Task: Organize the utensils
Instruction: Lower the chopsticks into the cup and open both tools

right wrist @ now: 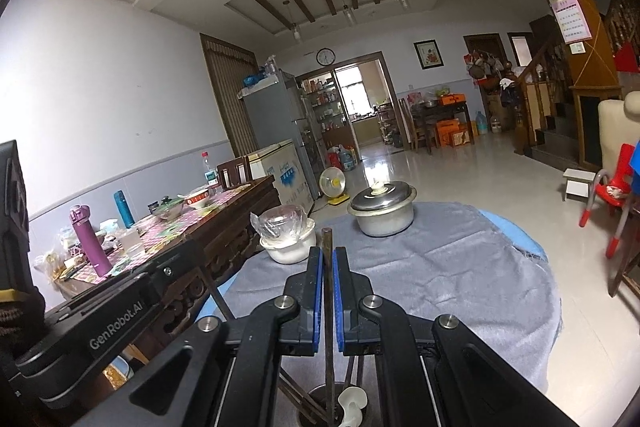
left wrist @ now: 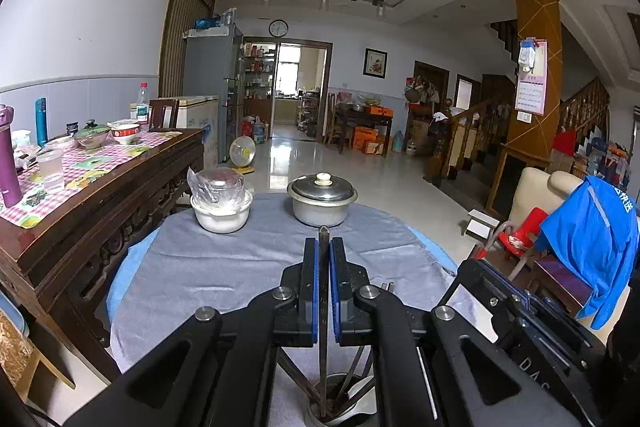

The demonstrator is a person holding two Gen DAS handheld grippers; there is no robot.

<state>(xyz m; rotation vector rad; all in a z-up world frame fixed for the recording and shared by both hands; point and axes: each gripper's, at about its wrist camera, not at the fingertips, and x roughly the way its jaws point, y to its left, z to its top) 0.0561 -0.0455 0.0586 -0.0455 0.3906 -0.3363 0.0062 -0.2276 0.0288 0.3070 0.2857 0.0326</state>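
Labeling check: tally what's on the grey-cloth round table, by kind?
Lidded metal pot: 1
White bowl with plastic-wrapped cover: 1
Utensil holder cup: 1
Dark chopsticks pinched in gripper fingers: 2, one in the left gripper, one in the right gripper
White spoon in the cup: 1
More chopsticks in the cup: count unclear
Total: 6 countable
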